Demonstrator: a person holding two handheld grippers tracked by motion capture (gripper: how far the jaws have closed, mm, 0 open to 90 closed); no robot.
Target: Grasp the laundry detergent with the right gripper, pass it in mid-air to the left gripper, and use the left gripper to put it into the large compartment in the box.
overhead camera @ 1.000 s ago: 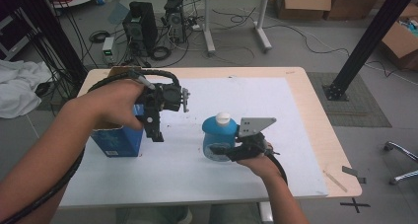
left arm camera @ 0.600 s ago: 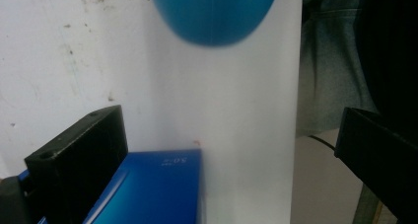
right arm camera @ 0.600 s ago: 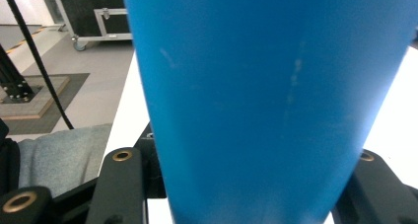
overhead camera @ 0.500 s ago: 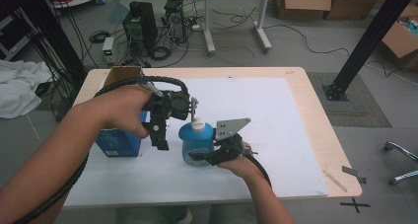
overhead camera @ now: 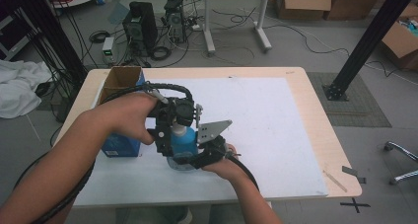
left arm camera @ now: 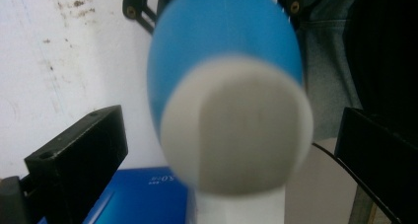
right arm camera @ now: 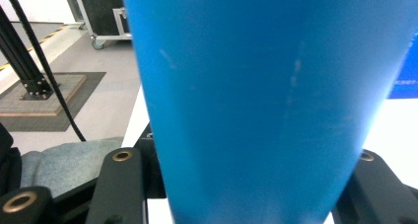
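Here, from the high view, both grippers meet over a blue bottle (overhead camera: 181, 144) standing upright on the white sheet (overhead camera: 276, 130) that covers the wooden bench (overhead camera: 315, 135), left of centre and near the person's edge. An open-topped cardboard box with blue sides (overhead camera: 120, 113) stands just left of the bottle, partly behind the left hand (overhead camera: 125, 119). The left gripper (overhead camera: 173, 130) comes in above the bottle's top; the right gripper (overhead camera: 197, 159) sits low against the bottle's body, with its grey three-cornered plate (overhead camera: 213, 131) tilted up above it and the right hand (overhead camera: 223, 161) behind. The high view does not resolve either jaw gap. The left gripper view fills that in for the top: a blurred white cap (left arm camera: 236, 128) over the blue bottle shoulder (left arm camera: 222, 31) lies between the two black jaws, which stand wide apart with clear space on either side of the cap, touching nothing, so released. A blue box face (left arm camera: 143, 194) shows below, and the white sheet to the left. The right gripper view shows the blue bottle wall (right arm camera: 266, 100) very close, rising between the two black jaws, whose tips are hidden; contact looks likely at both lower edges, so grasping the bottle's body. Grey floor (right arm camera: 106, 81) and a black frame leg (right arm camera: 22, 56) show at its left.
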